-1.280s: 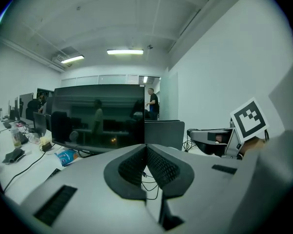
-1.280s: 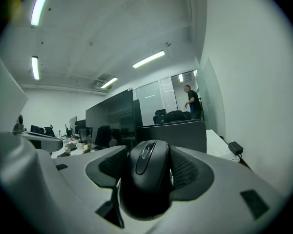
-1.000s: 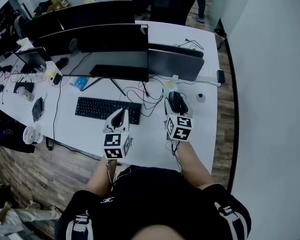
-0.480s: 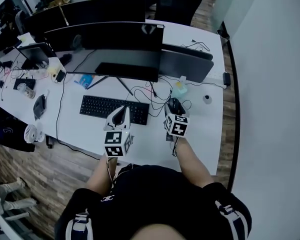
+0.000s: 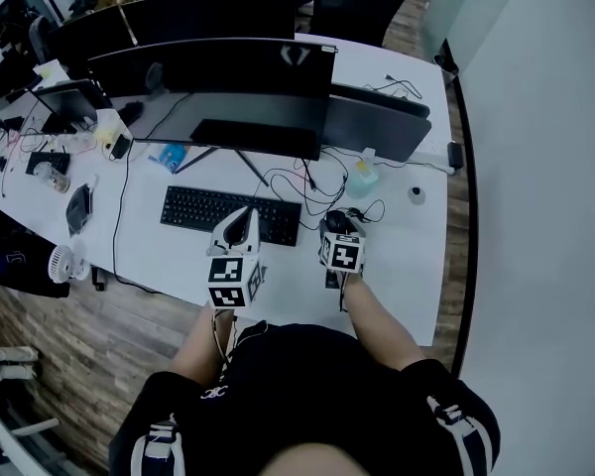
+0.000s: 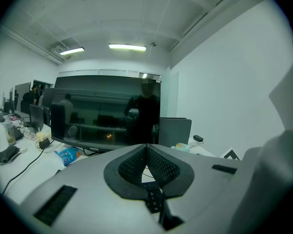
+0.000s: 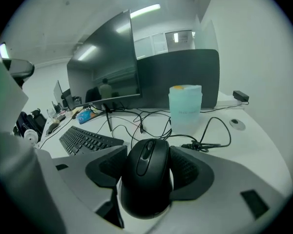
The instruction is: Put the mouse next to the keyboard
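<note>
White desk (image 5: 402, 251): right gripper (image 7: 147, 162) jaws wide, clamped on mouse (image 5: 340, 222), has brought it left, now just off keyboard (image 5: 228, 213) right end. Left gripper (image 5: 236, 228) closed, empty, at keyboard's near edge. Likely set-down next.

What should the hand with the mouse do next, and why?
Probably set the mouse down on the bare desk right there. The right gripper is shut on it, and it sits close beside the keyboard's right end.

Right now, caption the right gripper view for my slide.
Right tongs clamp the black mouse, keyboard off to the left.
</note>
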Demonstrator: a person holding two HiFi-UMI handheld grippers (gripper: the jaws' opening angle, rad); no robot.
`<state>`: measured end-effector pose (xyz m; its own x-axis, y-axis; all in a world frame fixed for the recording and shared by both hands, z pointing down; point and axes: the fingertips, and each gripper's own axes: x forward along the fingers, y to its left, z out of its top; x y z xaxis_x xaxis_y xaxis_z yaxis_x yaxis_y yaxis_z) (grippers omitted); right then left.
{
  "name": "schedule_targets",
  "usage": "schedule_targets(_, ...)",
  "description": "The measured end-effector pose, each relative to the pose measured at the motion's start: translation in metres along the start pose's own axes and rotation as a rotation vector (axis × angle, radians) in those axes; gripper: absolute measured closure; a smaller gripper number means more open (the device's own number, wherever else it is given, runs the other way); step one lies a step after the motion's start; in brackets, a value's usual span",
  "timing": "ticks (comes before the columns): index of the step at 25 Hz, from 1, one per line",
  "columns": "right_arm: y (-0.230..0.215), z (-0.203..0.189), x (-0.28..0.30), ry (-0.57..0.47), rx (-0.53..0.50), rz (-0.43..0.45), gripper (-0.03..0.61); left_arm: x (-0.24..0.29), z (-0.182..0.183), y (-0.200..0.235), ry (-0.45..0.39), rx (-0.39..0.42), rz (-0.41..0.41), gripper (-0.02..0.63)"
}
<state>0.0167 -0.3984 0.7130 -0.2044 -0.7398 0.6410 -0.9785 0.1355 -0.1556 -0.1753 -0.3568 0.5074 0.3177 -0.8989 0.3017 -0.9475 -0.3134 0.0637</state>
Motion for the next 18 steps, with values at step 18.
schedule_targets(18, -0.010, -0.054, 0.031, 0.146, -0.003, -0.094, 0.287, -0.027, -0.002, 0.016, -0.011, -0.014, 0.045, 0.601)
